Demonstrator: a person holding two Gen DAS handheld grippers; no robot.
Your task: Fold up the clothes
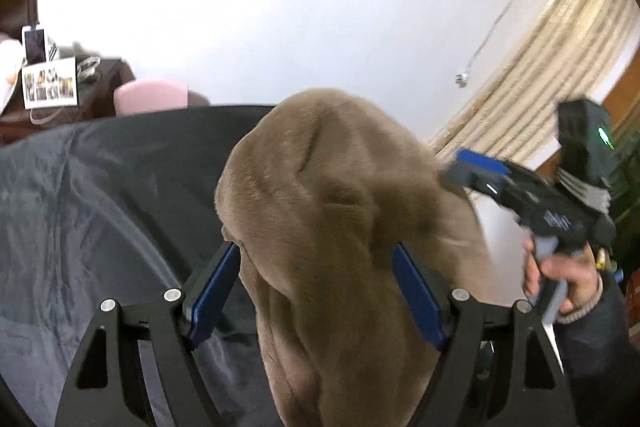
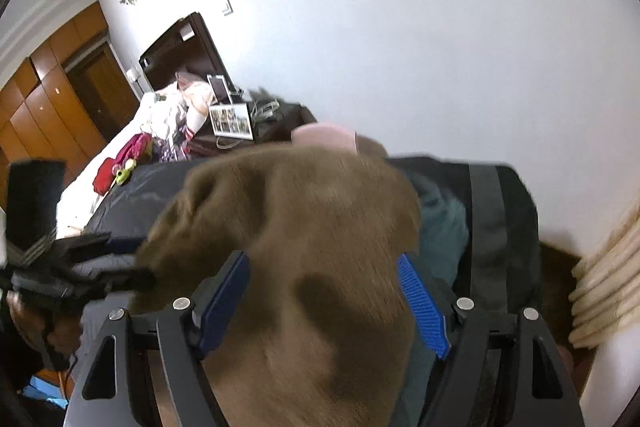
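A soft brown fleece garment (image 1: pixel 340 211) hangs bunched between the spread blue pads of the left claw (image 1: pixel 316 291), above the dark grey bedspread (image 1: pixel 80 211). The right claw (image 2: pixel 324 301) also stands apart around it. Better to pinch opposite edges and lay it flat before folding.

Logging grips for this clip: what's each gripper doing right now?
Left gripper: open, brown garment between its fingers.
Right gripper: open, same garment between its fingers.

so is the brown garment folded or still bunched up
Bunched up, not folded: the brown fleece garment hangs in rumpled lumps between both claws above the dark sheet.
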